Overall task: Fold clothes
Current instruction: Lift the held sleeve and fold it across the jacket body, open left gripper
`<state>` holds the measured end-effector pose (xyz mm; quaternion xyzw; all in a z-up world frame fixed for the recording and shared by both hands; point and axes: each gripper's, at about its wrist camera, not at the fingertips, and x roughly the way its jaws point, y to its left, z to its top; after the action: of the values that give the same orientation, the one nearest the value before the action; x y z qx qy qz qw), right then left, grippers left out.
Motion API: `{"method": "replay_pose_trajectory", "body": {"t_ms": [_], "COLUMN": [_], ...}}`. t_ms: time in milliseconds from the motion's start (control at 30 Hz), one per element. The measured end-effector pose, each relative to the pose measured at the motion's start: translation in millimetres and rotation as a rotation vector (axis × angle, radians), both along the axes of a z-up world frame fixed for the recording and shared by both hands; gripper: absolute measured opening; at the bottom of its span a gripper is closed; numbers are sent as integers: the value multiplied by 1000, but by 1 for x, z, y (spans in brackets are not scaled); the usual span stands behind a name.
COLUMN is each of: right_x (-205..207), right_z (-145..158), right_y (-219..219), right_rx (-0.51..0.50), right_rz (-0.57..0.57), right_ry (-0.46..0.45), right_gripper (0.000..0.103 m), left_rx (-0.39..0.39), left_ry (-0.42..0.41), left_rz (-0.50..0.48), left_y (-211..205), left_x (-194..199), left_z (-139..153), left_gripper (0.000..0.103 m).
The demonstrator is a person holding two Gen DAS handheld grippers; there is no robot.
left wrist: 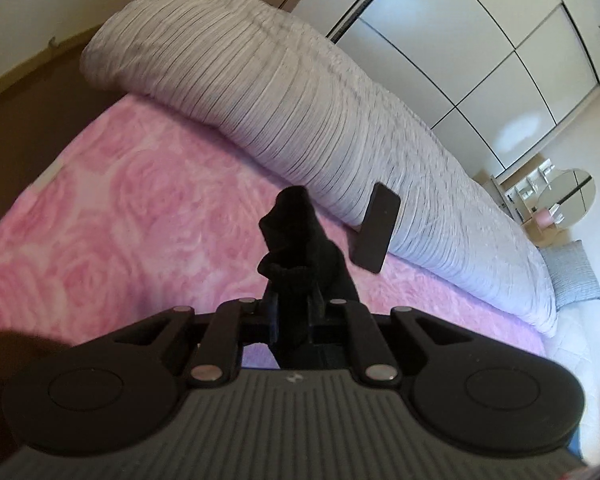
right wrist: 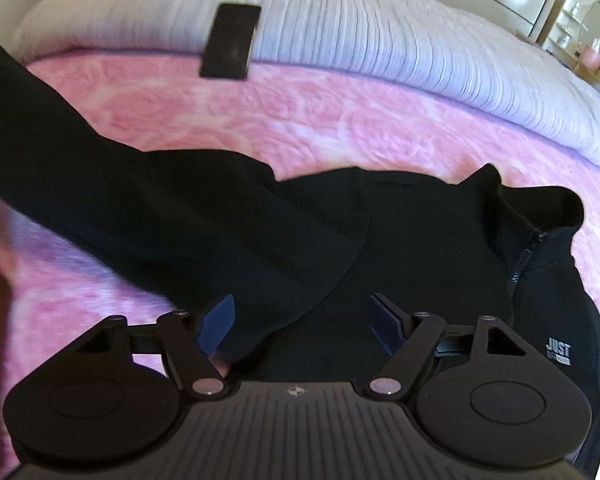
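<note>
Clothes first — a black zip top lay spread on the pink rose blanket, its collar toward the right edge of the bed. One sleeve stretched up toward the left edge. The left gripper was clenched on a bunch of that black cloth, lifted off the blanket. The right gripper hung over the top with its blue pads wide apart — nothing pinched. A dark flat phone leaned on the grey striped quilt at the blanket's far edge.
</note>
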<state>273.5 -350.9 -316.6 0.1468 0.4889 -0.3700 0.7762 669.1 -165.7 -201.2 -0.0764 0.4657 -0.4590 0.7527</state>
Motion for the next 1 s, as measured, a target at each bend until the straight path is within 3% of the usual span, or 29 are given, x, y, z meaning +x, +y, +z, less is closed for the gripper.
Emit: {"method": "replay_pose_trajectory", "body": {"t_ms": [100,200,367,533,633,700,800,833,867,900,1000], "right_x": [3,-19,-92,-193,-262,-301,-346,-354,-363,-367,-367], "right_z": [-25,-2,41,69,78,78,67,63,60,57,48], "right_y": [-7,-5,4,16,22,25,30,30,30,29,24], "right_rx": [81,55,37,-11,-30,-23,7,18,28,35,48], "right_rz": [35,-23,-188,-376,-492,-550,-596,-599,-603,-593,-541], "right_ry": [40,-41,-150,-146,-113,-82,-34,-33,-35,-43,-69], "right_gripper": [73,74,81,85,87,88,88,88,88,88,88], "left_rx": [-29,-57,-146,-227,-211,-174,-171,-158,-120,-71,171], "left_ry": [-48,-112,-168,-128,-22,78,66,13,-48,-110,-328], "left_rz": [-62,-168,-434,-703,-828,-917,-1007,-1012,-999,-976,-899], "left_y": [-21,-45,-99,-163,-202,-224,-213,-203,-193,-184,-161], "left_x": [-24,-69,-206,-373,-460,-506,-529,-525,-518,-508,-471], "left_z": [20,51,91,79,47,22,7,2,-7,-17,-59], "left_gripper": [9,9,9,9,13,45,50,52,62,66,66]}}
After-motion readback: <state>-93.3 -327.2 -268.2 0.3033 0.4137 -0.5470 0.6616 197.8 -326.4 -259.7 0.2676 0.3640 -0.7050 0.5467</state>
